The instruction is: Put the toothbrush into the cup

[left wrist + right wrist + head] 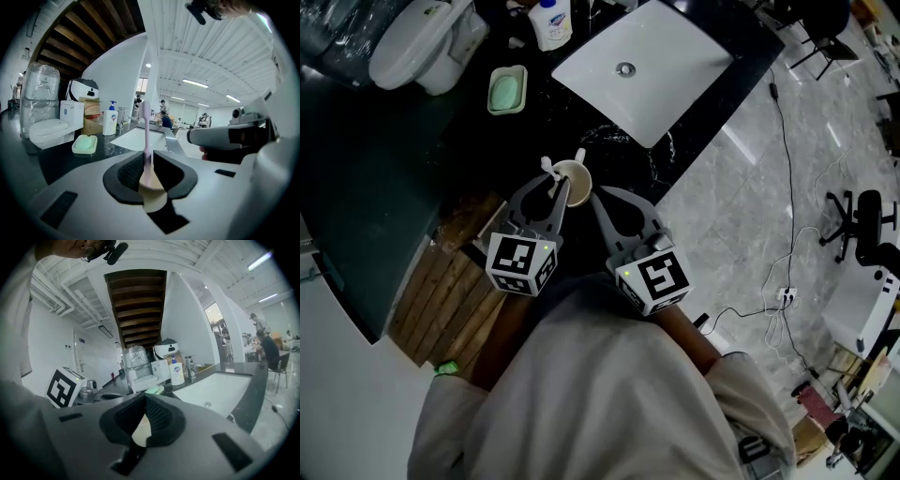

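A beige cup [574, 178] stands on the black counter [534, 122], near its front edge. My left gripper [555, 190] is shut on a pale pink toothbrush [147, 140], which stands upright between the pads. Its lower end reaches down at the cup's mouth [153, 186], and its white top shows in the head view as the toothbrush [548, 168] beside the rim. My right gripper [592, 196] comes in from the right, shut on a beige sliver of the cup [142, 428]. From the left gripper view the right gripper [225, 136] shows close by on the right.
A white sink basin [647, 80] lies behind the cup. A green soap dish [507, 90], a soap bottle [551, 23] and a white toilet [422, 42] are at the back left. Wooden slats [441, 300] lie under the left gripper. At the right is grey floor with cables and an office chair [862, 225].
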`<state>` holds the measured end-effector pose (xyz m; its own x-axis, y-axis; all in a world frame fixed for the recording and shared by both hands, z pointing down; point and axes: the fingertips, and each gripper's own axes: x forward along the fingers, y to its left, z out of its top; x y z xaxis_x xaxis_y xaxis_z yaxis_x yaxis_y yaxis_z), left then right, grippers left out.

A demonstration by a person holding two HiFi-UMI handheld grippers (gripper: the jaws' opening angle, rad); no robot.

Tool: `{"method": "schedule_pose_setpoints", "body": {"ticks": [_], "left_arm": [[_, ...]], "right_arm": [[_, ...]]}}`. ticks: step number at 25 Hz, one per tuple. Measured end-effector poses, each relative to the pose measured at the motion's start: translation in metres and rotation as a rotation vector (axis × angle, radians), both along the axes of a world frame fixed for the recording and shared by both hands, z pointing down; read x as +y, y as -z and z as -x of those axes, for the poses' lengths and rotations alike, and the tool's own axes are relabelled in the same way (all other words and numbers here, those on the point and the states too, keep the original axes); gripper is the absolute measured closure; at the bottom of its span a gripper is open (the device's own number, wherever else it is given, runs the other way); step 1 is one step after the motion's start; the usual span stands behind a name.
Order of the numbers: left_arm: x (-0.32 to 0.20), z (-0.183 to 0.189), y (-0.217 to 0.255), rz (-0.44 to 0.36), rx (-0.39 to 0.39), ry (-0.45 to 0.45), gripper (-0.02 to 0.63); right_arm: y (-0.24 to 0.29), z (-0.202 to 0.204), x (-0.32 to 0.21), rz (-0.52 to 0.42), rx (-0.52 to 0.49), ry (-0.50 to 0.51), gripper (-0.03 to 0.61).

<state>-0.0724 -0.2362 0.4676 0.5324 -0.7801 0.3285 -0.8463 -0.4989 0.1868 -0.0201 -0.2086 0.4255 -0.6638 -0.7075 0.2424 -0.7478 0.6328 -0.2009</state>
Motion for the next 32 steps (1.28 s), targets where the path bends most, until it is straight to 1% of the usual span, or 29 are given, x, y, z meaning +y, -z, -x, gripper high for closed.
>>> {"method": "schedule_pose_setpoints", "body": {"ticks": [5, 11, 15, 20, 24, 27, 32], "left_arm": [[0.0, 0.004, 0.001, -0.004, -0.001, 0.023, 0.541], [0.002, 0.004, 0.001, -0.003, 0.015, 0.031, 0.531], [0.003, 0.002, 0.004, 0.002, 0.047, 0.034, 0.531], [0.005, 0.006, 0.012, -0.04, 0.049, 0.065, 0.532], [0.008, 0.01, 0.019, -0.05, 0.075, 0.084, 0.532], [0.011, 0.011, 0.025, -0.067, 0.075, 0.088, 0.532], [0.018, 0.005, 0.033, -0.077, 0.1, 0.07, 0.574]], "right_arm": [[0.001, -0.002, 0.001, -0.006, -0.001, -0.002, 0.572], [0.005, -0.003, 0.002, -0.017, -0.002, 0.001, 0.572], [0.008, -0.004, 0.003, -0.027, 0.0, 0.004, 0.572], [0.009, -0.005, 0.006, -0.04, 0.002, 0.007, 0.572], [0.011, -0.005, 0.009, -0.048, 0.005, 0.011, 0.572], [0.011, -0.006, 0.011, -0.051, 0.004, 0.01, 0.572], [0.015, -0.009, 0.011, -0.069, 0.004, -0.007, 0.572]]}}
